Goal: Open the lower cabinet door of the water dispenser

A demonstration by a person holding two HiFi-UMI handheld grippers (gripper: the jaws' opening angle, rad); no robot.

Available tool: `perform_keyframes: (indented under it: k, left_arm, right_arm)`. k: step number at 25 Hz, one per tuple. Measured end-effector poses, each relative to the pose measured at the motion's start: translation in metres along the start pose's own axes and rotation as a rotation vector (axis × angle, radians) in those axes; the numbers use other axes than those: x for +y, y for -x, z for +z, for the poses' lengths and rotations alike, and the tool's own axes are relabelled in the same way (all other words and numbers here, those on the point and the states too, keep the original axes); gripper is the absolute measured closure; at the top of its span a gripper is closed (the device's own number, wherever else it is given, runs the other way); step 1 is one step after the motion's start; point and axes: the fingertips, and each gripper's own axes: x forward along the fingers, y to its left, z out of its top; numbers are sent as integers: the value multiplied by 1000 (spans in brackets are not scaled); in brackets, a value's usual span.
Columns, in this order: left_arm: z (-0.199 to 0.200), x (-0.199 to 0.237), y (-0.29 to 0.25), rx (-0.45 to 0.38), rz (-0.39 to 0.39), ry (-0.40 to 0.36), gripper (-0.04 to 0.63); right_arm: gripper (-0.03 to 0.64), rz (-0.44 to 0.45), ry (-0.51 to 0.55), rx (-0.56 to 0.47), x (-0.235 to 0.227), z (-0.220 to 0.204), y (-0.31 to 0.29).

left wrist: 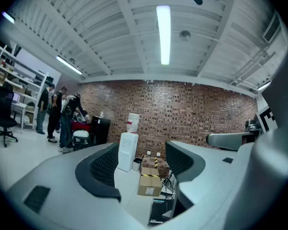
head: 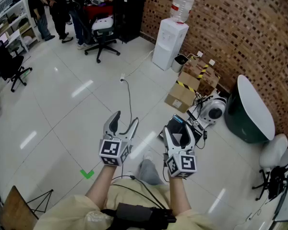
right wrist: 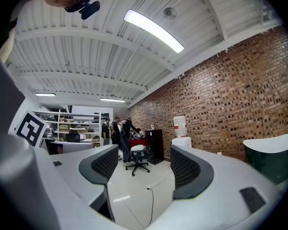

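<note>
The white water dispenser [head: 168, 42] with a clear bottle [head: 182, 6] on top stands against the brick wall, far across the floor from me. In the left gripper view the water dispenser [left wrist: 127, 150] shows small between the jaws; its lower door looks closed. The right gripper view catches only the top of the water dispenser [right wrist: 181, 139] behind the right jaw. My left gripper [head: 125, 118] and right gripper [head: 178, 131] are held level side by side in front of me. Both are open with nothing between their jaws.
Cardboard boxes [head: 182, 92] and a small bin [head: 180, 61] sit beside the dispenser. A cable [head: 129, 95] runs across the tiled floor. A dark green tub [head: 249, 111] stands at the right. An office chair [head: 103, 35], a black cabinet [head: 129, 13] and several people [head: 57, 4] are at the back.
</note>
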Motion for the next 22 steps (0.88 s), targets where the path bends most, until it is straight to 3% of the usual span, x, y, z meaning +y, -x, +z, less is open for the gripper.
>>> perform_keyframes:
  k: [5,9,13,22]
  left_arm:
    - [4,0,-60,-13,-31,10,298]
    - [29,1,-123,-40,-23,-75,298]
    - [55,0,-187,-57,-6,-109,298]
    - [63,-13,-300,-16,-6,-105,298]
  right_arm:
    - [255,13,-7,-2,-41,-5,-53]
    - [255,29,2,-79,-85,23,-109]
    - [275,33,-16,-135,-134,57,-167]
    - [275,79,-80,-105,-206,56,-259]
